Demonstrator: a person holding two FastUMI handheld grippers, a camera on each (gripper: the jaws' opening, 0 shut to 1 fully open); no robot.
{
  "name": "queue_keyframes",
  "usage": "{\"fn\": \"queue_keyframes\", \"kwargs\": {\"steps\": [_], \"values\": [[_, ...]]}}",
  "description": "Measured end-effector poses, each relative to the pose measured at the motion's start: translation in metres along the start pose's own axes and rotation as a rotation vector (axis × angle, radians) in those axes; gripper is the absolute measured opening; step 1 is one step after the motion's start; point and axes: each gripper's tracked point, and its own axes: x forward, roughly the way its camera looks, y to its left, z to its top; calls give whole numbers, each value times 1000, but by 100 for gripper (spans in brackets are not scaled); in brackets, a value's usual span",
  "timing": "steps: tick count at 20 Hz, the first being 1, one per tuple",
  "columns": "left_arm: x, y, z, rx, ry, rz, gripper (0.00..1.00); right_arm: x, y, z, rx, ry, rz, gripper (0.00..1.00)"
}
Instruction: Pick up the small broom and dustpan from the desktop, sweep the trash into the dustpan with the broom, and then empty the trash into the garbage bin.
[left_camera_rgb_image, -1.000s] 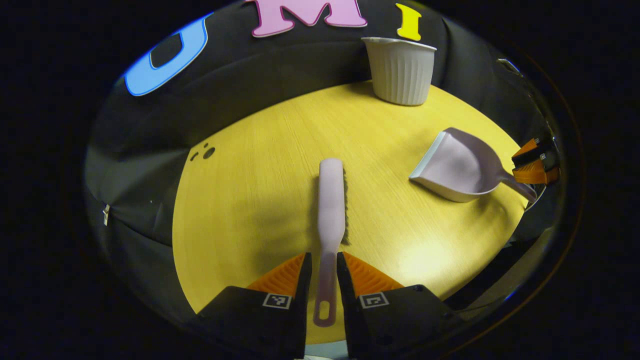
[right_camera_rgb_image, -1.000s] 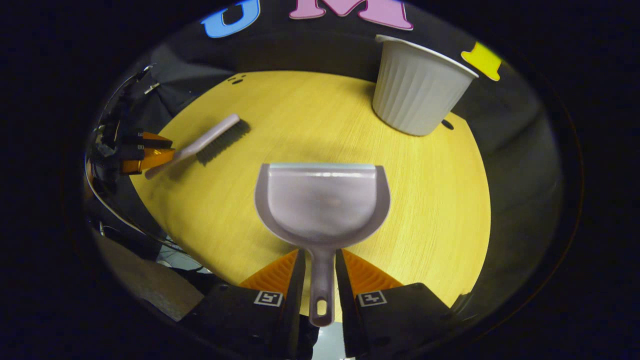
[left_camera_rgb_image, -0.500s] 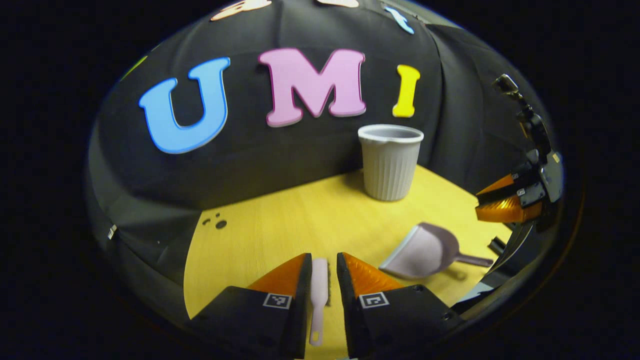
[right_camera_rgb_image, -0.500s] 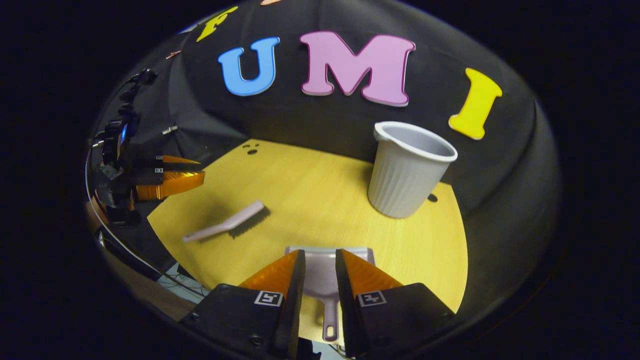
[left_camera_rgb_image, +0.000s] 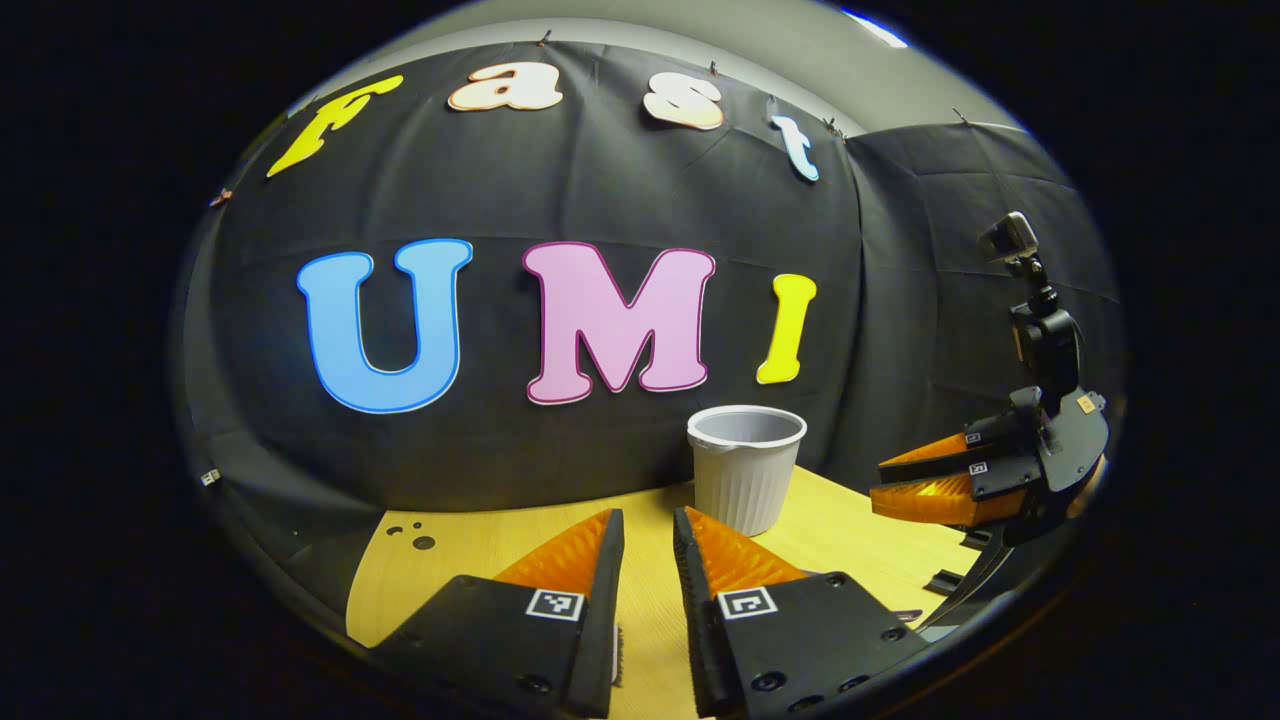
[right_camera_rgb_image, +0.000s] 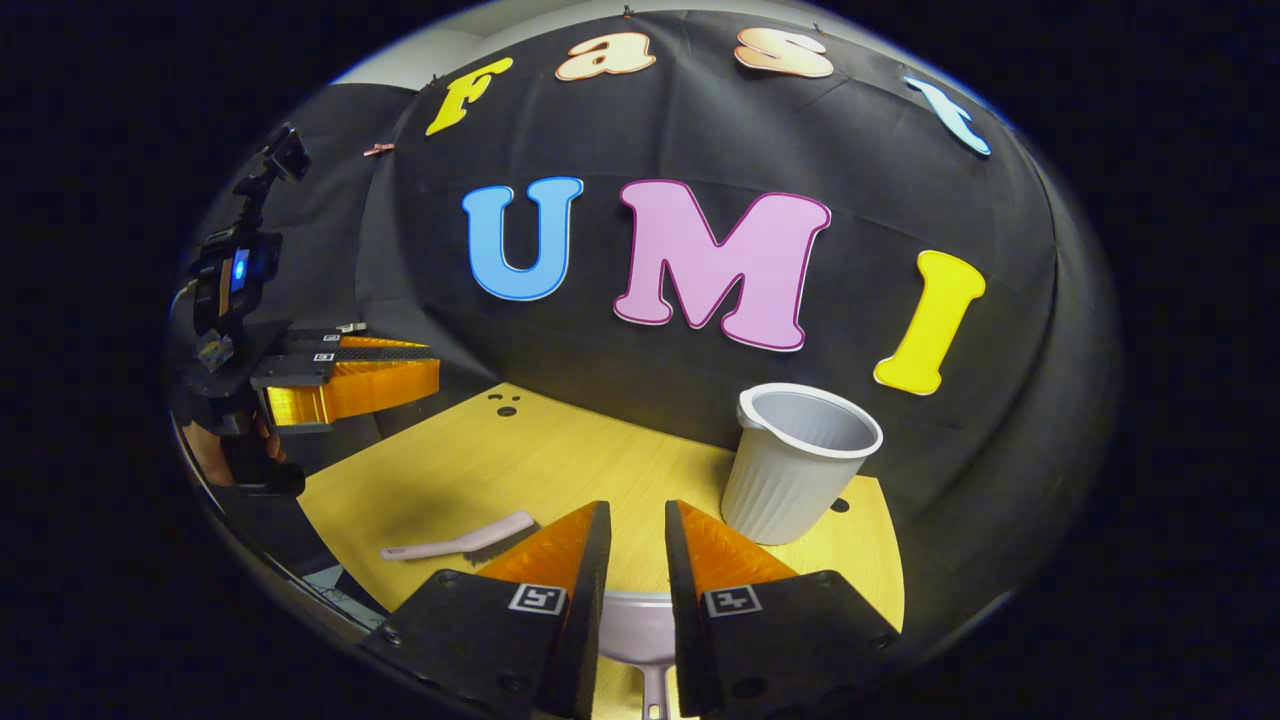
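A pale pink small broom (right_camera_rgb_image: 460, 543) lies flat on the yellow tabletop (right_camera_rgb_image: 520, 450), left of my right gripper (right_camera_rgb_image: 638, 505). The matching dustpan (right_camera_rgb_image: 635, 630) rests on the table below that gripper, seen through the narrow gap between its fingers. My right gripper is open, raised, and holds nothing. My left gripper (left_camera_rgb_image: 648, 515) is also raised and open by a narrow gap, with a sliver of broom (left_camera_rgb_image: 618, 655) far beneath it. The white ribbed garbage bin (left_camera_rgb_image: 745, 480) (right_camera_rgb_image: 795, 470) stands upright at the back. Each gripper appears off to the side in the other's view: the right gripper (left_camera_rgb_image: 880, 480) and the left gripper (right_camera_rgb_image: 435, 375).
The black cloth wall runs close behind the bin. Small dark holes (right_camera_rgb_image: 500, 405) mark the table's back left corner. A hand (right_camera_rgb_image: 215, 455) holds the left gripper over the table's left edge.
Both grippers have risen and tilted up off the table. The broom and dustpan stayed lying on the tabletop, no longer between the fingers.
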Motion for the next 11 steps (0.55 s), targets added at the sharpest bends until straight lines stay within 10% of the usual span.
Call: {"fn": "queue_keyframes", "kwargs": {"steps": [11], "values": [[-3, 2, -5, -9, 35, -1, 35, -3, 3, 6, 28, 20, -23, 36]]}}
